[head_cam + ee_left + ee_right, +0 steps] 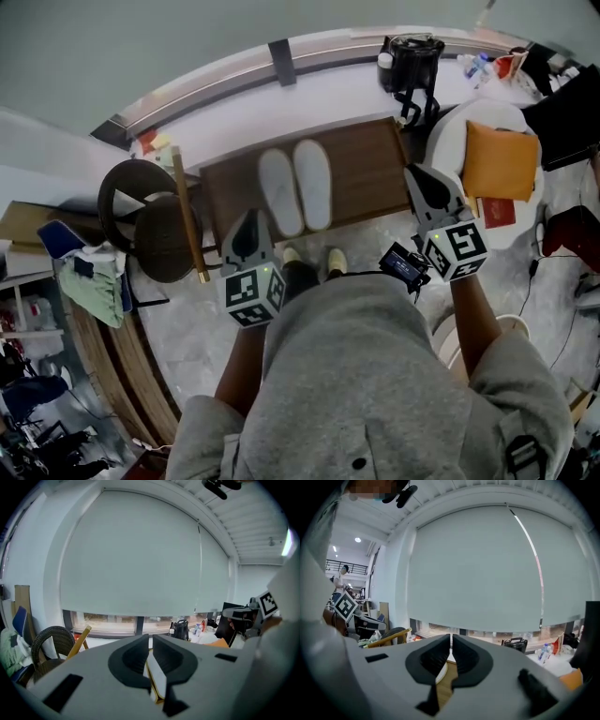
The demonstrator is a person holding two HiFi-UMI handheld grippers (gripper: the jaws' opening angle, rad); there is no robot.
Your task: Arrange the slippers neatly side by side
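Starting at the far left, a rattan chair [141,211] and a leaning wooden stick [187,216] sit off the outer side of the left gripper [248,230], clear of the work. That gripper hangs at the near edge of the wooden platform [366,173]. Its own view shows the jaws standing almost together, only a thin slit between them, with nothing gripped. Just ahead of its tips and a little to its right lies the left slipper [280,192], and close against that one's far side is the right slipper [313,184]. Both are white and lie flat on the platform, their long axes running away from the grippers and nearly parallel, the right one set slightly further forward. Well off to the right of the pair, the right gripper [424,183] hovers by the platform's corner, so the slippers lie to its left and apart from it. Its view likewise shows narrow, empty jaws. An orange cushion [500,159] sits just past its outer side. By my reading the pair is already side by side. If any trim is needed, such as evening the heels, the left gripper is the nearer tool, with a short reach forward along the slippers' length, though its jaws would have to spread first.
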